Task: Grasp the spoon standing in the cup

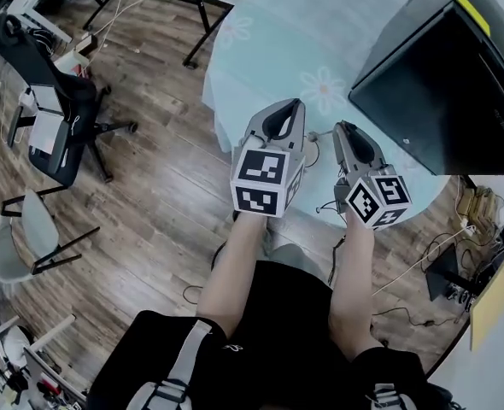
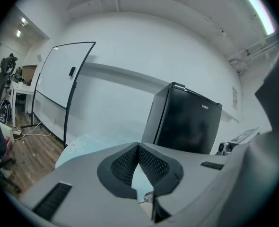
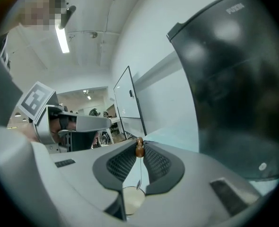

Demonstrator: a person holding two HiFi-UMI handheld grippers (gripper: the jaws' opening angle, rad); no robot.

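The right gripper has its jaws clamped on the spoon at its brown knob, low centre of its view, with the cup just below. The left gripper jaws meet at the tips. Best lift straight up, so the thin stem does not tip the cup.

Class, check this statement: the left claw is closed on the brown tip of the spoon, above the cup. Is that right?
Not quite. It is the right claw, not the left, that is closed on the brown tip of the spoon, above the cup. The right gripper view shows this. In the left gripper view, the left claw has its tips together with no spoon between them.
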